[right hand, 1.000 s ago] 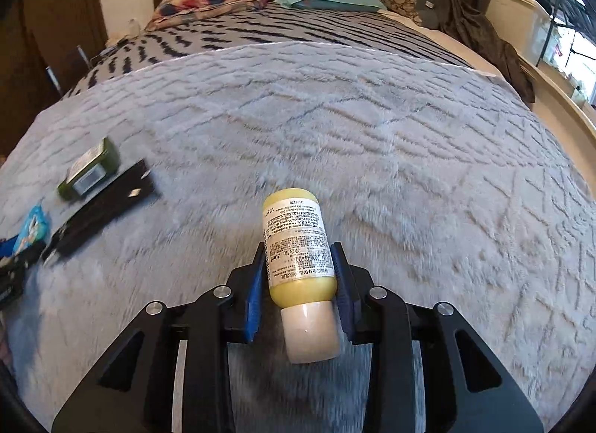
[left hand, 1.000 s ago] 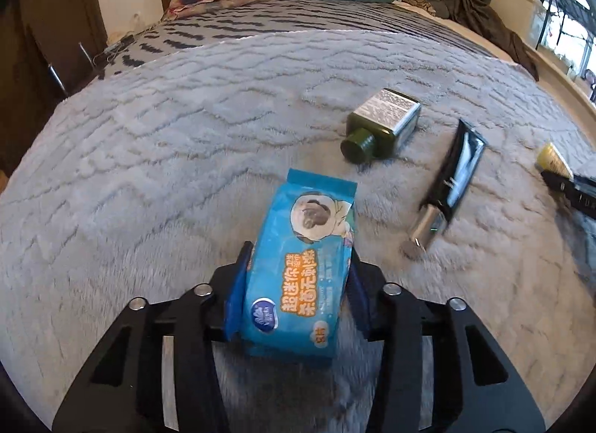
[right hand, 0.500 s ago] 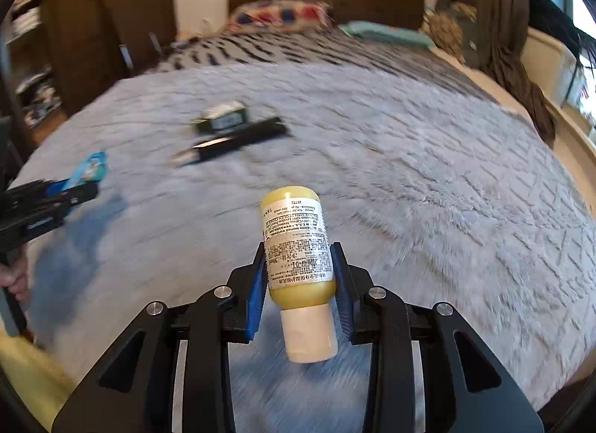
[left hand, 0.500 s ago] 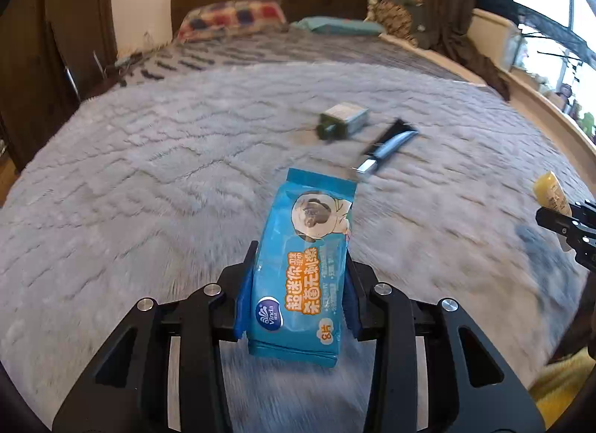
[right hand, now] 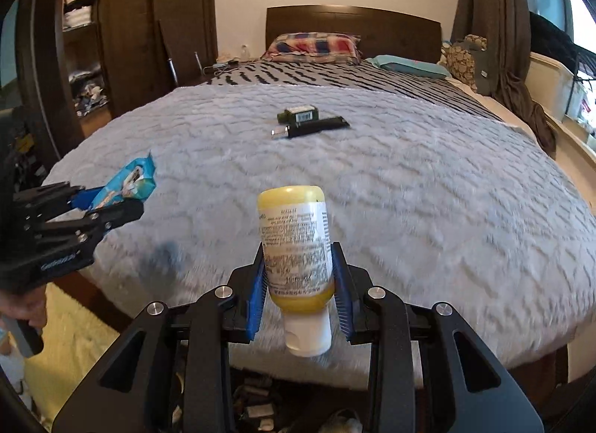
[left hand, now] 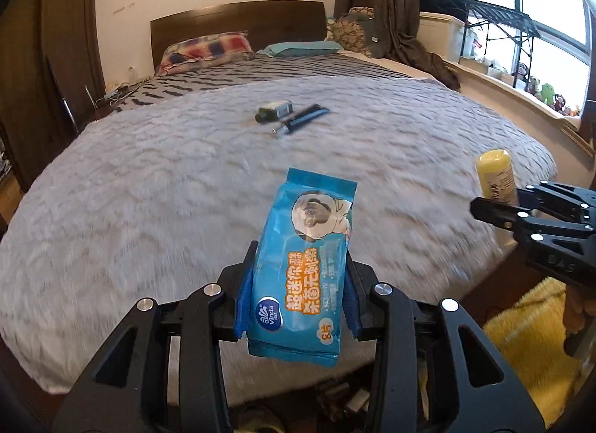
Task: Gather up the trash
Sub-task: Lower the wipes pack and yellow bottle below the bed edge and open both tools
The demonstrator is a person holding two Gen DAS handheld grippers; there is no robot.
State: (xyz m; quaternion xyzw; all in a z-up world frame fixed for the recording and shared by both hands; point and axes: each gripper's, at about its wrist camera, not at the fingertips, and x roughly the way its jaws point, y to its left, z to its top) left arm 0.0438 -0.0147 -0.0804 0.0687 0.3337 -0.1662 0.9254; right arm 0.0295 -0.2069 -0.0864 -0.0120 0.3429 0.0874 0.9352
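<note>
Left gripper (left hand: 298,295): closed on the blue wipes pack (left hand: 303,273), low centre of the left wrist view, blue pads pressing both long sides.
Wipes pack handling: looks light, soft and crinkly; likely to sag or slide, so the grip across its lower half, near the bulk, seems sound.
Right gripper (right hand: 300,295): clamped on the yellow bottle (right hand: 298,247), low centre of the right wrist view, white cap toward the camera.
Bottle handling: probably stiff plastic with a smooth label, a bit slippery; the hold across the body just ahead of the cap seems secure.
Still on the bed: a dark green bottle (right hand: 298,114) and a black tube (right hand: 311,127), just beside each other, upper centre of the grey blanket (right hand: 409,191).
Surroundings: pillows (right hand: 314,46) at the headboard, a yellow rug (left hand: 529,336) at lower right in the left view, clutter under the bed edge.
In the way: nothing between the grippers and the bed; no bin shows.
</note>
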